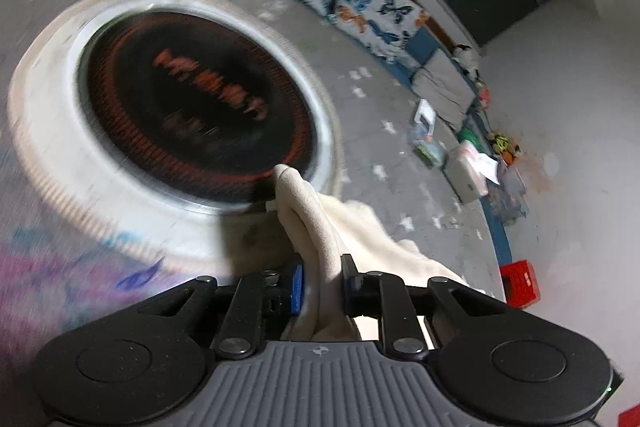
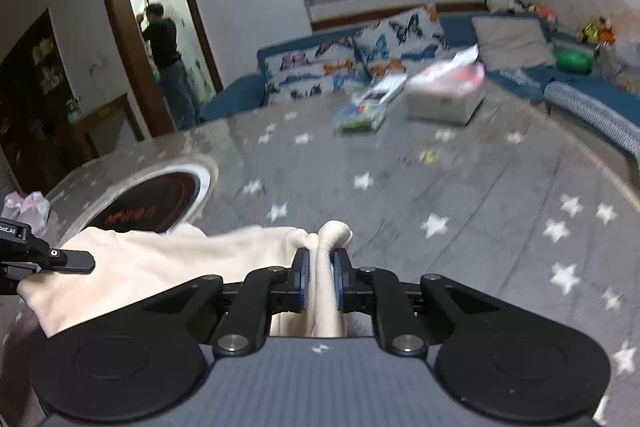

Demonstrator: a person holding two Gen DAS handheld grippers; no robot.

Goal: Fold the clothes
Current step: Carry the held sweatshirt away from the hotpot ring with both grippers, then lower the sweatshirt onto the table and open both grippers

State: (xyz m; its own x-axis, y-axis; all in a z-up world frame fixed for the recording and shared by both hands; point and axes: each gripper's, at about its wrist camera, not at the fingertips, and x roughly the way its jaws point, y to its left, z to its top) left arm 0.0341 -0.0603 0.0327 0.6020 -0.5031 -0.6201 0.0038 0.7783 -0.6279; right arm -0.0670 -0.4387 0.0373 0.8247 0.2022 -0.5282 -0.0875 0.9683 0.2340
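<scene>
A cream garment (image 1: 320, 227) is pinched between the fingers of my left gripper (image 1: 320, 285), which is shut on a bunched fold of it. In the right wrist view the same cream garment (image 2: 160, 263) stretches leftward from my right gripper (image 2: 320, 277), shut on another bunched edge. The garment hangs between the two grippers above the grey star-patterned tablecloth (image 2: 460, 195). The left gripper (image 2: 44, 261) shows at the left edge of the right wrist view, on the cloth's far end.
A round black cooktop (image 1: 192, 103) with a metal rim is set into the table. A tissue box (image 2: 444, 95), a small booklet (image 2: 368, 107), a butterfly-print sofa (image 2: 360, 55) and a red crate (image 1: 520, 281) lie beyond. A person (image 2: 168, 63) stands in the doorway.
</scene>
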